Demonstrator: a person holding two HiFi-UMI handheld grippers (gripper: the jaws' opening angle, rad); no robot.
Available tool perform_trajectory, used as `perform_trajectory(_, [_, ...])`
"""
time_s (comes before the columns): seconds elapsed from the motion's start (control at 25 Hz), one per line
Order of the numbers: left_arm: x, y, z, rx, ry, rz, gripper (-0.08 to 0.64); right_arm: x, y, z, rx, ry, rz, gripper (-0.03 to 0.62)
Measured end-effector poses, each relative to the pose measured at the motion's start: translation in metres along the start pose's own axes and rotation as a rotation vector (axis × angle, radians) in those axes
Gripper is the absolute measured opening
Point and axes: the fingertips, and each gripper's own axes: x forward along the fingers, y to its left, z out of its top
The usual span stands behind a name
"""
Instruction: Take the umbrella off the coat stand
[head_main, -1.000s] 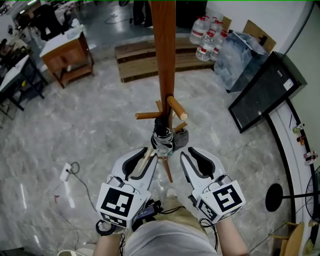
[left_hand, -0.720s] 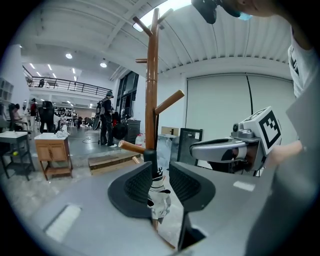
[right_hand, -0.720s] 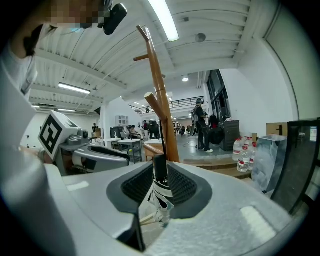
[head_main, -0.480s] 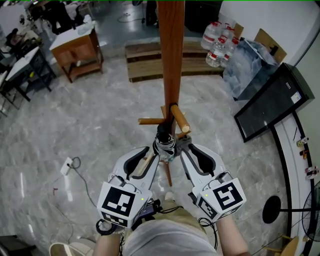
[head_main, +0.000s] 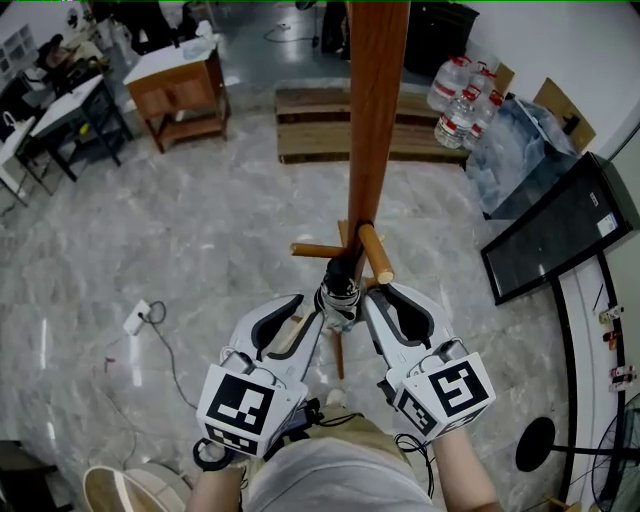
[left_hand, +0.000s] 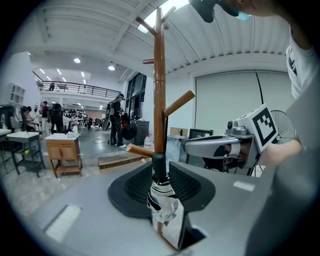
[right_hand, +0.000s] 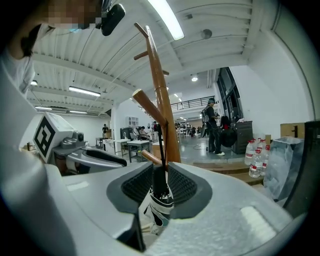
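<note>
A: Where is the umbrella?

B: Folded up, hanging close against the coat stand, just under the short peg that points toward the person.

A: And the 2 grippers?

B: Both are on it. The left gripper has its jaws closed narrow around the umbrella's black top and patterned cloth. The right gripper pinches the same black top from the other side (its own view shows a thin black cord running up from the umbrella along the stand).

A: What else is around?

B: A marble floor, a wooden table at the far left, and water bottles at the far right.
</note>
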Motion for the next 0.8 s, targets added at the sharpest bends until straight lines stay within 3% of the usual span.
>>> perform_trajectory(0.8, [-0.009,0.021,0.0,-0.027,0.007,0.115,0.103,0.039,-0.013,0.018,0.016,-0.028,0.078,0.061])
